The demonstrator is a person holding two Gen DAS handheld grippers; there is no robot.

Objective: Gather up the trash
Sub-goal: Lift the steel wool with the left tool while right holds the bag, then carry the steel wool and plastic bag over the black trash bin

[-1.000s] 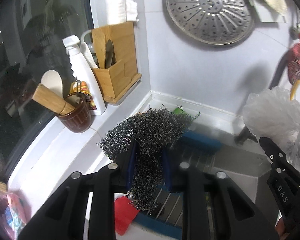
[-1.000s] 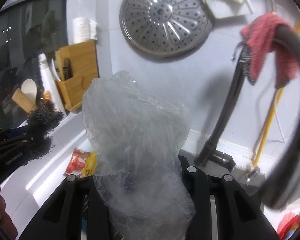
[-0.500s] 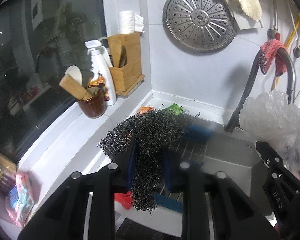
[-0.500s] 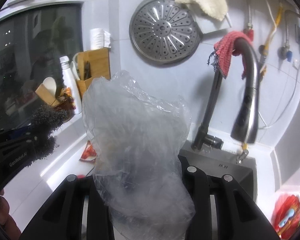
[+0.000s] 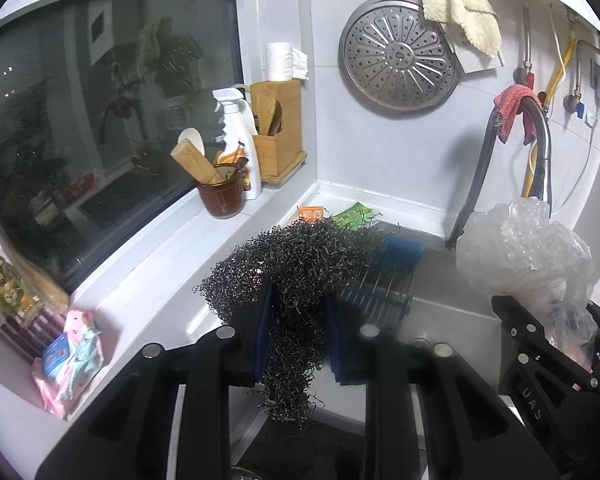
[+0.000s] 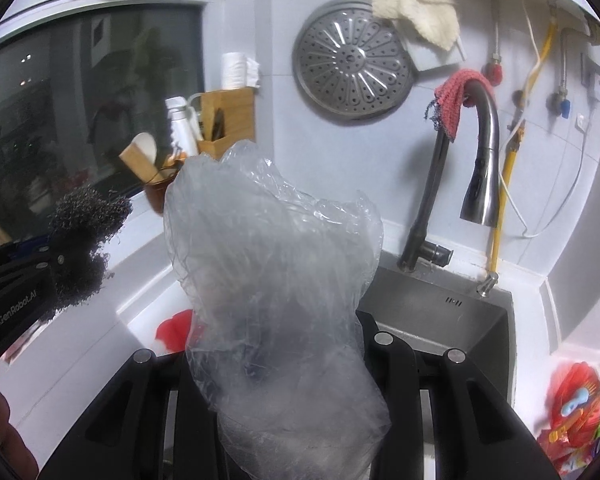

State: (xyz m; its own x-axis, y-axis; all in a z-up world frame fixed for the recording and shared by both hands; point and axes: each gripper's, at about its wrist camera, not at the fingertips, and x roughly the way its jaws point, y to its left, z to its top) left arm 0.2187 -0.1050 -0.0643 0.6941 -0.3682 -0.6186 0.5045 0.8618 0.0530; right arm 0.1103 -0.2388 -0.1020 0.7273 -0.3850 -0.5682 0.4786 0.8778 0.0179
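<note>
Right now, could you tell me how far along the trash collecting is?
Two pieces are picked up: the left gripper clamps the steel wool, the right gripper the crumpled plastic bag. Neither is binned yet, and the orange packet and green wrapper remain behind the sink.

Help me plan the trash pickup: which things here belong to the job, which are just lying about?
Job: steel wool in left gripper; plastic bag in right gripper; orange wrapper; green wrapper.
Lying about: spray bottle, faucet, steamer plate.
</note>
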